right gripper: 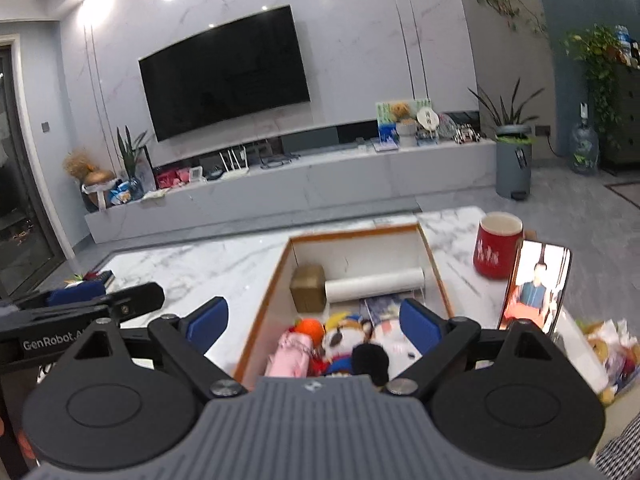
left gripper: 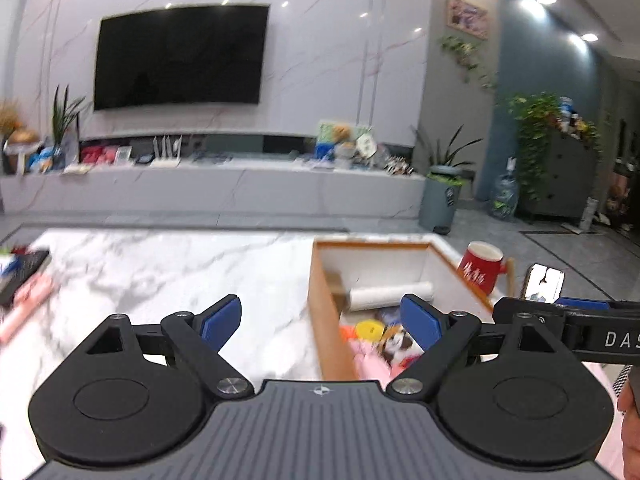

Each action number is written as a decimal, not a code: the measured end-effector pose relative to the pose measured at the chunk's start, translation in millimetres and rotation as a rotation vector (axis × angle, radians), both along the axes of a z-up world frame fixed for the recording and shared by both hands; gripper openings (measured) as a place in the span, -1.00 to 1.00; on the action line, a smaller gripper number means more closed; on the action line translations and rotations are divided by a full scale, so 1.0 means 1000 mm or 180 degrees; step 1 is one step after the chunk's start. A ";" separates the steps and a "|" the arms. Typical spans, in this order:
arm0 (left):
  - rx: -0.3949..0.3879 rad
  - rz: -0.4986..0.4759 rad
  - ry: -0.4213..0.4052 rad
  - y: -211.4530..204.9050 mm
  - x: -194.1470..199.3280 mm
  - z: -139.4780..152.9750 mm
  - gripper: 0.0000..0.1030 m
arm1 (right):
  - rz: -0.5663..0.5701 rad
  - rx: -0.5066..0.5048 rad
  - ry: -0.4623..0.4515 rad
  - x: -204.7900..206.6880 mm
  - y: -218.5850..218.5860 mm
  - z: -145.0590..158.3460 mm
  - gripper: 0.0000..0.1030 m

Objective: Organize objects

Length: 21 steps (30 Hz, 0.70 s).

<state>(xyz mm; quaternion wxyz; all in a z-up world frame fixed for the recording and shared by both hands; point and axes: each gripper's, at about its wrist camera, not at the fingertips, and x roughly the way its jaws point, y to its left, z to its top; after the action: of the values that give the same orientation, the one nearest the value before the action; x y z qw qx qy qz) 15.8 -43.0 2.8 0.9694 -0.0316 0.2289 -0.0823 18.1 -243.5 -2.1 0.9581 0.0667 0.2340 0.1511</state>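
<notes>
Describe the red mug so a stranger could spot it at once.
Find the marble table, then the orange-rimmed box sunk into it. The mug stands on the tabletop just right of that box, behind an upright phone. It is the only red cup there, with pale lettering and a white inside.

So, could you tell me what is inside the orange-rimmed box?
Inside the box: a white roll, brown block, plush toy and pink item. Anything beneath them is hidden.
</notes>
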 end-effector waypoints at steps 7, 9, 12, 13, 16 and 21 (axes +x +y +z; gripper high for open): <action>0.0116 0.0145 0.0189 0.006 -0.004 -0.021 1.00 | -0.0012 -0.0176 0.0195 0.017 0.014 -0.040 0.81; 0.0130 0.0195 0.0254 0.007 -0.002 -0.025 1.00 | -0.0027 -0.0246 0.0195 0.020 0.017 -0.048 0.81; 0.0176 0.0265 0.0312 0.009 -0.001 -0.029 1.00 | -0.0017 -0.0266 0.0256 0.024 0.019 -0.057 0.81; 0.0194 0.0283 0.0323 0.007 -0.001 -0.030 1.00 | -0.0012 -0.0264 0.0287 0.026 0.019 -0.059 0.81; 0.0218 0.0333 0.0385 0.011 0.000 -0.033 1.00 | 0.0001 -0.0253 0.0348 0.029 0.018 -0.064 0.81; 0.0273 0.0354 0.0470 0.015 -0.002 -0.036 1.00 | -0.0012 -0.0274 0.0447 0.035 0.017 -0.070 0.81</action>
<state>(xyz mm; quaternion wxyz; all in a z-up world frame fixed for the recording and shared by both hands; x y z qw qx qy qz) 13.9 -28.2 -32.8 0.9535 -0.0086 0.3010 -0.0159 52.7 -226.2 -72.5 0.9416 0.0364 0.3068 0.1340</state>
